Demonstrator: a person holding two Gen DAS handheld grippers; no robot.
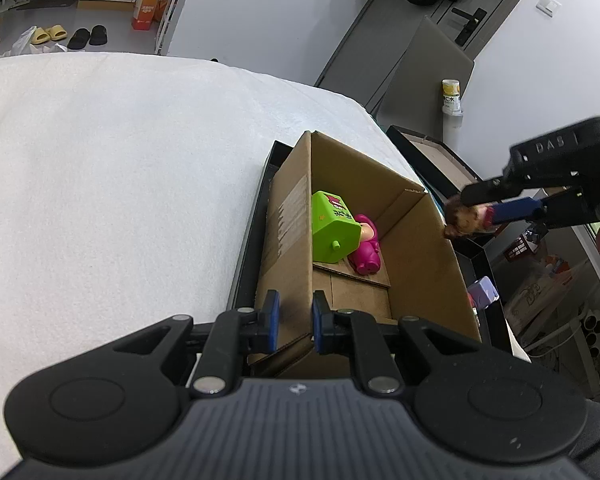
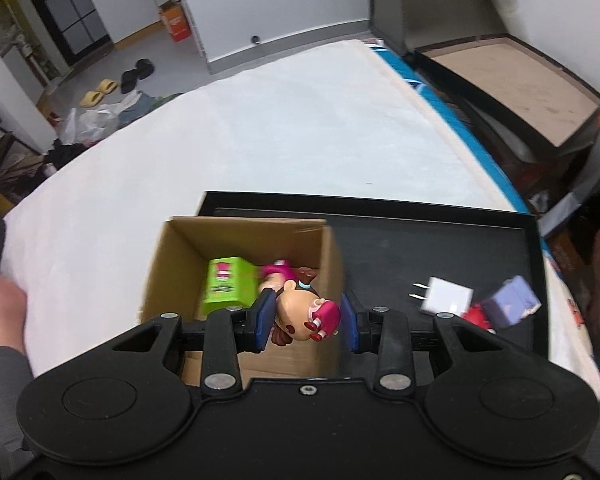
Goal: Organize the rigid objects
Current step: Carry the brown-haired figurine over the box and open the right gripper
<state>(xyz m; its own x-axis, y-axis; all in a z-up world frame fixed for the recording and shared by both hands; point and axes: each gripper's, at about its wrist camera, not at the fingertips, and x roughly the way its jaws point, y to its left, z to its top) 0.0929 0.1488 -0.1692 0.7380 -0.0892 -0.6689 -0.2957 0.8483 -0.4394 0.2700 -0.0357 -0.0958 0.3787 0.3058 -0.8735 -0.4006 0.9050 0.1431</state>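
Note:
An open cardboard box (image 1: pixel 420 248) stands in a black tray (image 2: pixel 420 240) on the white bed. Inside lie a green block toy (image 1: pixel 334 226) and a pink pig figure (image 1: pixel 366 252); both also show in the right wrist view, the green toy (image 2: pixel 226 286) and the pig (image 2: pixel 278 272). My right gripper (image 2: pixel 306 316) holds a small doll with a brown topknot (image 2: pixel 300 310) over the box's right wall; it also shows in the left wrist view (image 1: pixel 466 220). My left gripper (image 1: pixel 294 320) grips the box's near left wall.
On the tray right of the box lie a white plug charger (image 2: pixel 446 294), a lilac block (image 2: pixel 510 300) and a red piece (image 2: pixel 476 316). A second brown-bottomed tray (image 2: pixel 512 76) stands beyond the bed edge. The white bed (image 1: pixel 120 168) spreads left.

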